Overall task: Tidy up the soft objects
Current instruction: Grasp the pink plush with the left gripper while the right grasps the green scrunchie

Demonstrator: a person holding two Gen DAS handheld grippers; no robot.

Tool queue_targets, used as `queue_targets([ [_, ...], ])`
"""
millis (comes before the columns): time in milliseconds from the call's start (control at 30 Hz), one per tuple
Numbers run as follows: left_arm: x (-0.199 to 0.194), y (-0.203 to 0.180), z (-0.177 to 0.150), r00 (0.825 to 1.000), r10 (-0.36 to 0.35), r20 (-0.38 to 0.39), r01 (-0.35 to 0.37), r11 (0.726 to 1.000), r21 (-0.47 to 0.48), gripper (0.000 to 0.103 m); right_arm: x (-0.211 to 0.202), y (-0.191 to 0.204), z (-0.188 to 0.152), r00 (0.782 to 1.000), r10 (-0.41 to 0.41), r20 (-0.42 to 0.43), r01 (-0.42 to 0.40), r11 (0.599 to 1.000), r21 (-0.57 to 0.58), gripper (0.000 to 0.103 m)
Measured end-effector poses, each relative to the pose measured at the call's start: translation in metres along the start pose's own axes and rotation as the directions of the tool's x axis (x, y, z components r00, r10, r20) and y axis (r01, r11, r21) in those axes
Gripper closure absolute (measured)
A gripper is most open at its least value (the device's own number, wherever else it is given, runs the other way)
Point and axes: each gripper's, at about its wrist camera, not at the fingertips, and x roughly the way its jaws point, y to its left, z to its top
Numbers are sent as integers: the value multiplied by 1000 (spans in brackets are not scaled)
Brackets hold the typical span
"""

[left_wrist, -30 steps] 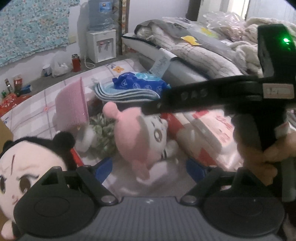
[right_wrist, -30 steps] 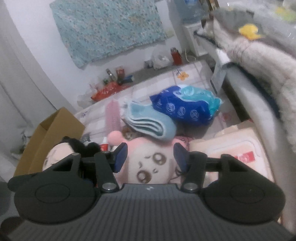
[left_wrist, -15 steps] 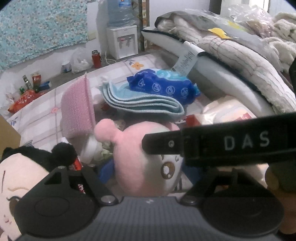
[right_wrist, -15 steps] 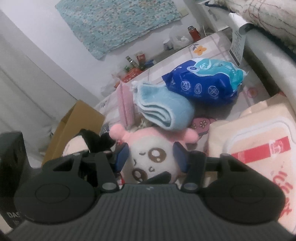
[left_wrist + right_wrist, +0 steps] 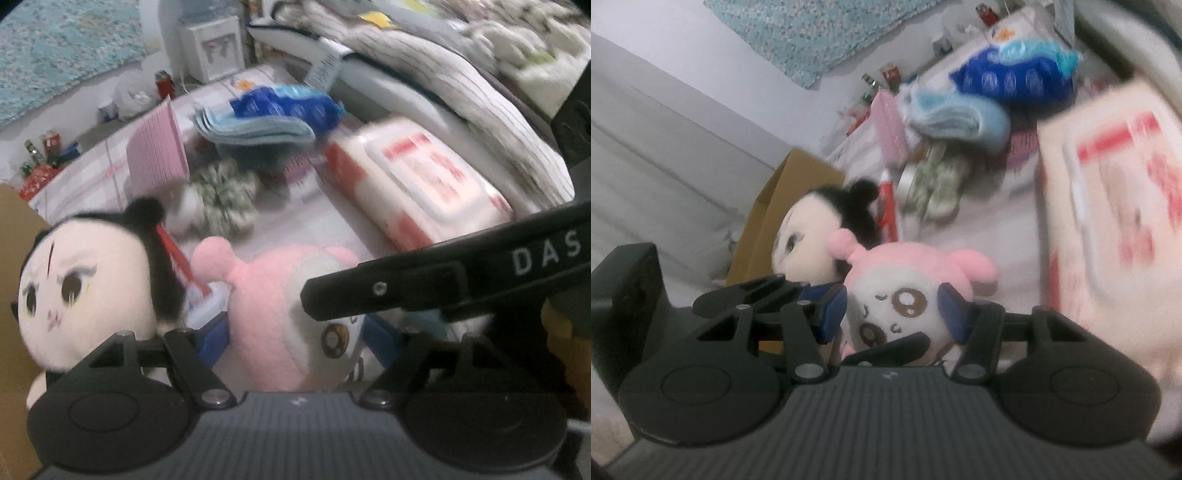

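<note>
**A:** While the pink plush [image 5: 905, 295] sits low in the middle of the bed, who has it?

**B:** The right gripper [image 5: 894, 314] has it. Its two blue pads [image 5: 831, 312] press on the sides of the plush's white face, one on each side.

**A:** And the left gripper [image 5: 295, 339]?

**B:** Its jaws have just been closing a bit. The pink plush is between its blue fingers [image 5: 212, 343] too. The picture is blurry, so I cannot tell if they squeeze it or only stand beside it.

**A:** What is next to the plush?

**B:** A doll with black hair [image 5: 85, 284] is right beside it, on the side by the cardboard box [image 5: 775, 218]. A red and white tube [image 5: 184, 273] lies between them.

**A:** What is farther back?

**B:** A big wet wipes pack [image 5: 417, 184], red and white. There is a folded blue towel [image 5: 255, 129] with a blue bag [image 5: 284, 107] just behind it. A pink cloth [image 5: 157, 158] stands up next to the towel, and a green and white bundle [image 5: 221, 199] lies near it.

**A:** What is the black bar in front?

**B:** In the left view, it is part of the right gripper, crossing over the plush.
</note>
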Motion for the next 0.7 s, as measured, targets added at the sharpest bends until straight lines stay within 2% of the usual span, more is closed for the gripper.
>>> queue_targets([
  [133,-11,5,-19,999,-40,-16,40,999,-14,24,-4,2,-19,999,35,10,-35,997,64,48],
  [200,-10,9,-25,999,-38,-16,37,999,-33,23,-1,0,-25,998,64,24,-66,993,100,48],
  [333,-6,17,-31,998,-57,-9,56,995,-79,19,1,1,-26,997,63,39,-67,991,119,48],
  [533,0,22,-28,997,-64,36,67,992,-107,20,-22,19,-3,993,40,108,-43,999,33,48],
  [700,0,23,-29,995,-69,71,75,993,-89,24,-25,32,28,986,-6,165,15,999,-52,48],
])
